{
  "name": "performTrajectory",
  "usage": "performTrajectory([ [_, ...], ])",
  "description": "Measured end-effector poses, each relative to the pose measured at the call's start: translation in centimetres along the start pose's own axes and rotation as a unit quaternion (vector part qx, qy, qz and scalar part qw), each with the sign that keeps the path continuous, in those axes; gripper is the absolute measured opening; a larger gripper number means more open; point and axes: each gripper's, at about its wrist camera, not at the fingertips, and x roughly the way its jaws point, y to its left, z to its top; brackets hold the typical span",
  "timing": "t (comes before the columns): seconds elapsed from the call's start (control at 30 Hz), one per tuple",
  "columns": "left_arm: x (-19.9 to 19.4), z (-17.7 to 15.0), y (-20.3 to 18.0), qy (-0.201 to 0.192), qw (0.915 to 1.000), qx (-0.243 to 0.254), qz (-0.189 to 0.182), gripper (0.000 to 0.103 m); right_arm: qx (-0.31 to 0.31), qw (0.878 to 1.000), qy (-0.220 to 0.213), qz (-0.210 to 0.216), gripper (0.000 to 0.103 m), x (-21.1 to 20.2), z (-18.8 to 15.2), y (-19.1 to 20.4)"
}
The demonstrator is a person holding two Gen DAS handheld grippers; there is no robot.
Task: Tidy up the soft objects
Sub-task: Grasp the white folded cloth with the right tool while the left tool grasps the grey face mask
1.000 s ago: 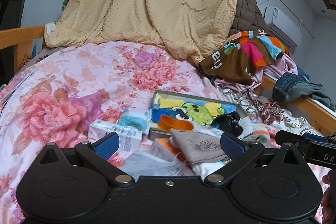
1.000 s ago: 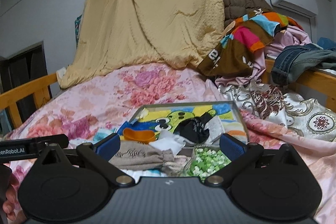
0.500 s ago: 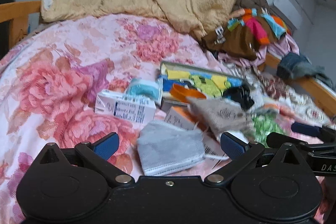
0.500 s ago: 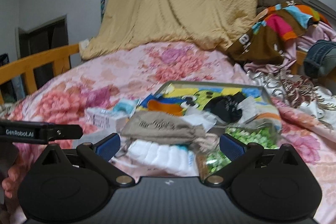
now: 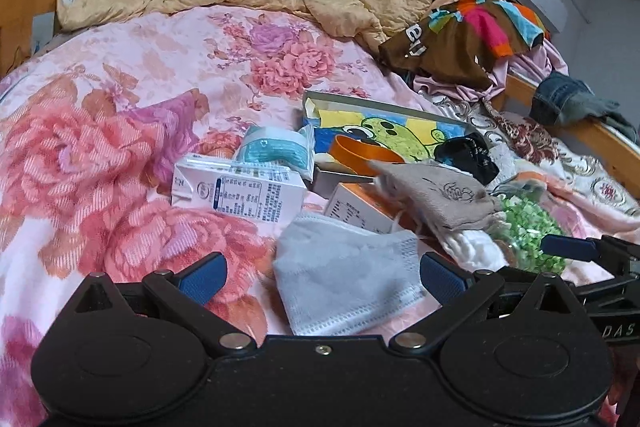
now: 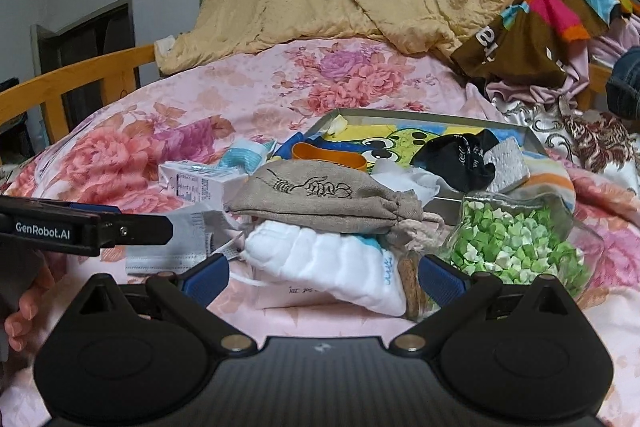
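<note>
Grey mask [image 5: 344,279] nearer left gripper [image 5: 320,277] (jaws apart), right gripper [image 6: 322,277] likewise

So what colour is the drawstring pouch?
The drawstring pouch is beige-grey with a dark line drawing, clearest in the right wrist view.

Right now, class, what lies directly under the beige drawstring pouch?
The beige drawstring pouch rests on a folded white cloth, with a box edge showing below. Anything further beneath is covered.

Floral bed [image 5: 132,75], grey mask [image 5: 344,279], carton [image 5: 236,193], tin [image 6: 532,143]
</note>
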Motion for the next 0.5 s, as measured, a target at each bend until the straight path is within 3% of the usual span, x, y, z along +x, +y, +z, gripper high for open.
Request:
performTrajectory([
  [0.3, 1.3, 0.2, 0.6, 0.021, 0.9993, 0.014, -0.029, 0.102, 0.033, 0.999, -0.027, 0.02, 0.102, 1.9, -0.2, -0.5],
  [0.5, 1.5, 0.3, 0.7, 0.018, 0.9995, 0.004, -0.027, 0.102, 0.06, 0.997, -0.039, 0.025, 0.101, 2.1, -0.3, -1.0],
])
